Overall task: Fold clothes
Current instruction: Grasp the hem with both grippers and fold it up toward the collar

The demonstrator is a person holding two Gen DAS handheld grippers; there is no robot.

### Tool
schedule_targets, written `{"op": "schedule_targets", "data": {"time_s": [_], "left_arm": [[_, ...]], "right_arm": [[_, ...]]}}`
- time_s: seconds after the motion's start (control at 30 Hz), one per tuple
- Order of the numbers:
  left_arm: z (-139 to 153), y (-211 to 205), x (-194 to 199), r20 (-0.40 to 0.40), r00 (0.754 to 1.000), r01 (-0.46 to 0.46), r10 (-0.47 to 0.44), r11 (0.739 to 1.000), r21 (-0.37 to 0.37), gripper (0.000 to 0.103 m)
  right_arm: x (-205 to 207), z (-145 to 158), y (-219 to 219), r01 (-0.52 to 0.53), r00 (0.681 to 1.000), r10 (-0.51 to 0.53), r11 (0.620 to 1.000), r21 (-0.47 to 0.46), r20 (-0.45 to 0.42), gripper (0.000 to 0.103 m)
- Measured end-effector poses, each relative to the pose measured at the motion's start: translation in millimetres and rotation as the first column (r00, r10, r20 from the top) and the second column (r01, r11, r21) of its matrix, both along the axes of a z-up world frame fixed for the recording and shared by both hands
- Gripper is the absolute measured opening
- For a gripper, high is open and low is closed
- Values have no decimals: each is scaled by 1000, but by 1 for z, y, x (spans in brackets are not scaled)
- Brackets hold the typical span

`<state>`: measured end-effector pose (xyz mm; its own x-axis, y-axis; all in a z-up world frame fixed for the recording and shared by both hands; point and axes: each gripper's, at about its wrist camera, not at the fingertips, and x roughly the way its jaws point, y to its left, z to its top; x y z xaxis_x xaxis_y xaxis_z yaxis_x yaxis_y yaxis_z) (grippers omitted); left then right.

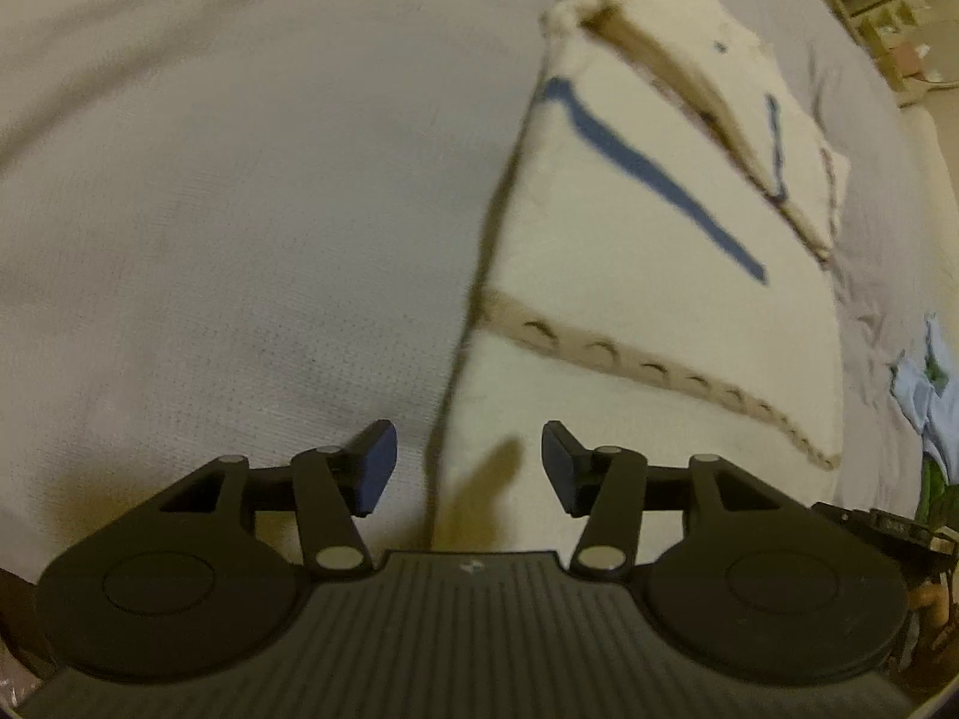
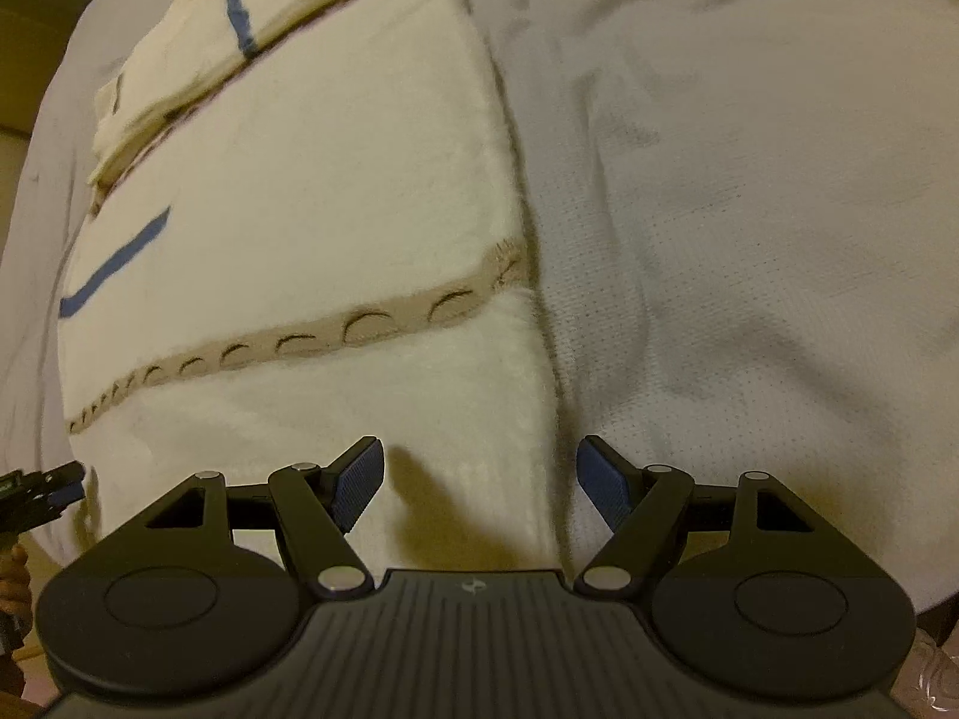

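- The cream fleece garment with a tan scalloped band and blue stripes (image 1: 647, 311) lies flat on the pale grey mesh-textured bed sheet (image 1: 228, 192), its long side edges straight. At the far end a layer is turned back over it, which suggests a partly made fold, though how many layers lie there cannot be told.
- The left hand-held gripper (image 1: 469, 467) is spread, nothing between its blue pads. It hovers low over the garment's left edge near the close corner, one finger over the sheet and the other over the fleece, a likely pose for pinching that edge.
- The right hand-held gripper (image 2: 479, 479) is likewise spread and empty. It straddles the garment's right edge, mirroring the other tool so both near corners could be lifted together.
- This layout fits two stages: a fold about to be gripped, or one just laid down and let go.
- A light blue and green cloth (image 1: 926, 395) lies crumpled at the sheet's right side, apart from the garment.
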<state>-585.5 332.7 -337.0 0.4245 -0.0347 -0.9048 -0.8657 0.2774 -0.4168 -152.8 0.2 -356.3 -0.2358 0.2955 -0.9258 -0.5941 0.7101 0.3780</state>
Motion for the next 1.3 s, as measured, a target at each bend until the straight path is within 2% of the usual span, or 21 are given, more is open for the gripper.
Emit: {"op": "schedule_targets", "data": {"time_s": [0.03,0.13,0.23,0.3,0.33,0.37,0.4,0.5,0.57,0.63,0.67,0.7,0.93,1.1,1.3], "left_arm": [[-5,0,2,3,1000,2,-2,1000,-7,48],[-11,-1,5,24,1000,14,-13,1000,-3,59],[-15,-2,-4,68,998,-3,4,1000,-16,59],[-19,-2,-9,100,995,-8,13,999,-43,57],[-20,-2,-9,113,994,1,5,998,-59,54],[-21,-2,-7,127,992,19,-9,997,-78,40],[-22,-3,-4,142,990,37,-23,995,-97,30],[-24,-4,5,148,987,74,-59,992,-99,30],[-32,-1,3,148,989,46,-29,992,-118,28],[-34,3,0,143,990,12,7,990,-137,19],[-31,2,0,139,990,19,-1,991,-130,10],[-27,2,1,134,991,26,-9,992,-123,8],[6,5,2,179,984,41,-23,994,-99,7],[8,9,6,158,987,45,-29,994,-101,6],[25,19,19,214,976,45,-30,997,-69,6]], "right_arm": [[2,-3,-1,7,1000,-7,1000,5,-11,75],[7,-8,-8,38,998,-36,999,33,-50,76],[10,-9,-13,26,996,-21,998,63,-81,75],[11,-9,-13,3,995,6,996,85,-104,68],[12,-8,-14,1,992,11,995,102,-122,66],[12,-7,-15,3,990,14,993,118,-142,57],[13,-6,-16,10,986,12,991,135,-165,45],[12,-10,-16,23,980,3,991,133,-197,36],[13,-18,-17,38,979,-16,994,103,-205,29],[13,-19,-15,48,978,-28,995,92,-209,22],[13,-17,-13,41,979,-21,995,95,-205,18],[12,-13,-11,29,980,-9,995,98,-201,15],[17,16,-5,-15,981,37,993,118,-189,13],[17,19,3,-11,981,33,993,114,-189,12],[20,24,7,-13,982,35,993,115,-184,12]]}}
